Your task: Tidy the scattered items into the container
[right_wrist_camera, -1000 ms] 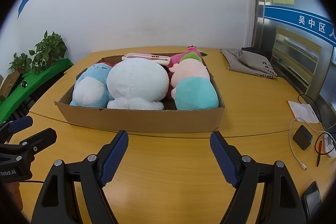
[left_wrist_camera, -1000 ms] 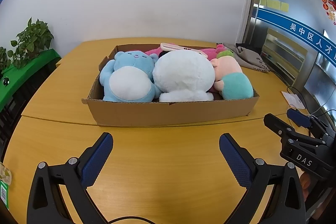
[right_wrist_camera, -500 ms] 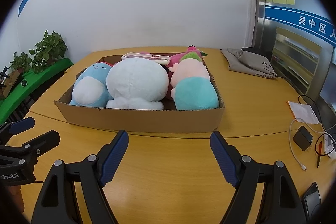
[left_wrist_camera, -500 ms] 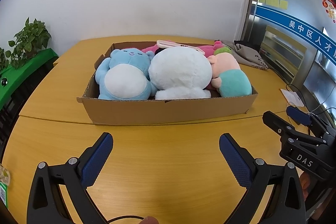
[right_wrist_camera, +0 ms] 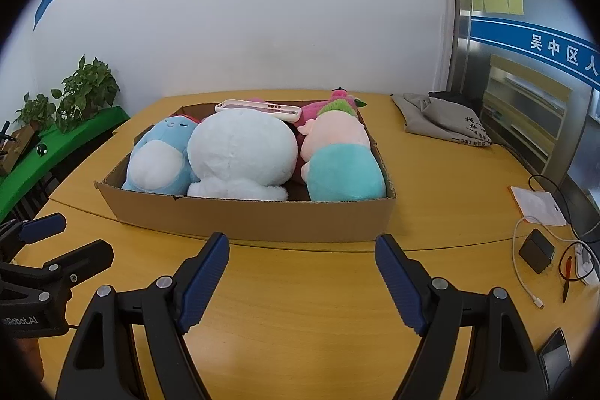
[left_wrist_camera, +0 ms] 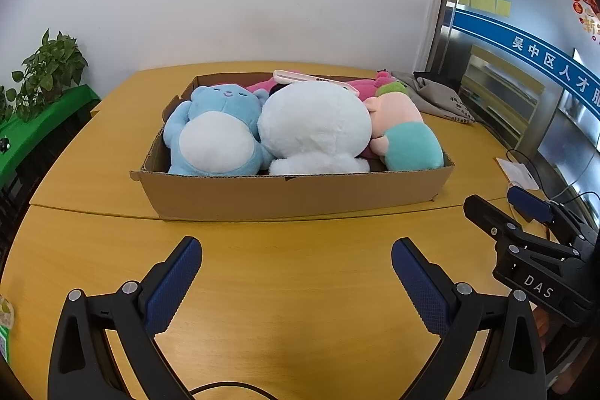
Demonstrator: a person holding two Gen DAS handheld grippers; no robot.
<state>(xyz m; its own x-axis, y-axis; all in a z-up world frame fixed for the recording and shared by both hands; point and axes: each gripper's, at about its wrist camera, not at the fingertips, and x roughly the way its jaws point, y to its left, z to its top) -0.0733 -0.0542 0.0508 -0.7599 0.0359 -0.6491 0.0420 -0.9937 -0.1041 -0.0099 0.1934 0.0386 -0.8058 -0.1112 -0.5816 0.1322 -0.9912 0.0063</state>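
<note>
A cardboard box (left_wrist_camera: 292,197) (right_wrist_camera: 262,216) stands on the yellow table. It holds a blue plush (left_wrist_camera: 217,134) (right_wrist_camera: 157,164), a white plush (left_wrist_camera: 315,130) (right_wrist_camera: 240,152), a pink-and-teal plush (left_wrist_camera: 405,137) (right_wrist_camera: 341,160), a magenta plush (left_wrist_camera: 360,87) (right_wrist_camera: 318,109) at the back and a white flat case (right_wrist_camera: 258,108) on top. My left gripper (left_wrist_camera: 296,272) is open and empty, in front of the box. My right gripper (right_wrist_camera: 302,268) is open and empty, in front of the box; it also shows at the right of the left wrist view (left_wrist_camera: 525,216).
A grey cloth bag (right_wrist_camera: 446,122) lies at the back right. A charger with cable (right_wrist_camera: 536,250), a paper (right_wrist_camera: 536,205), a pen (right_wrist_camera: 566,276) and a phone (right_wrist_camera: 555,355) lie at the right edge. Plants on a green stand (right_wrist_camera: 56,137) are to the left.
The left wrist view shifted slightly: the box sits a little lower and left in frame. Both grippers stay open and empty. The right gripper has barely moved.
</note>
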